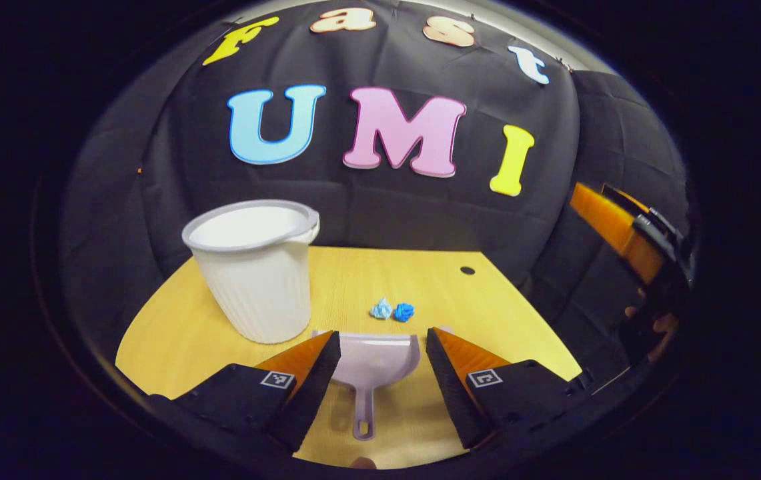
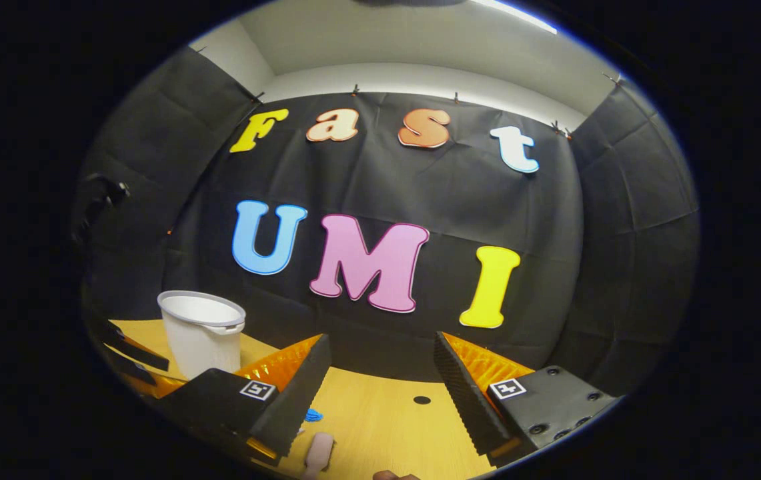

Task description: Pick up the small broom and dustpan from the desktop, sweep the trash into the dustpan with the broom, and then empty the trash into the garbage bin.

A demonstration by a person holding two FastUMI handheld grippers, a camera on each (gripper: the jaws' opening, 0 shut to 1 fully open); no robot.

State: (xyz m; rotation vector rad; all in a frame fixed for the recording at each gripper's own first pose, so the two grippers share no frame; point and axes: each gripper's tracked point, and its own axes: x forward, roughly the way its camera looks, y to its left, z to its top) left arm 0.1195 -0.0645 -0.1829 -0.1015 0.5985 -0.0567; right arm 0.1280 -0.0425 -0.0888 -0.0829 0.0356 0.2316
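- Nothing of the task looks done yet: the pale lilac plastic dustpan (image 1: 375, 365) lies flat on the light wooden table (image 1: 173, 333), unheld, its handle pointing toward the camera in the left gripper view.
- The left tool (image 1: 383, 352) hangs over the dustpan with its fingers spread wide and nothing between them.
- The right tool (image 2: 380, 363) is likewise spread open and empty, held higher above the table.
- The trash, a pale blue crumpled paper scrap (image 1: 381, 308) and a darker blue crumpled scrap (image 1: 404, 311), sits just beyond the dustpan's mouth, untouched and not yet swept.
- A pale pink broom-like piece (image 2: 319, 452) peeks out low in the right gripper view, this side of the dustpan's trash; I cannot tell how it lies.
- The white ribbed plastic garbage bin (image 1: 255, 270) stands upright just left of the dustpan, close to its corner.
- Left to do, as I judge: grasp both items, sweep, tip into the bin.
- Room: bare table lies to the right of the dustpan, out to the small cable hole (image 1: 467, 270); the bin crowds the left side, so a leftward swing risks knocking it.
- The table's far edge lies behind the trash, so pushing away could send scraps off.
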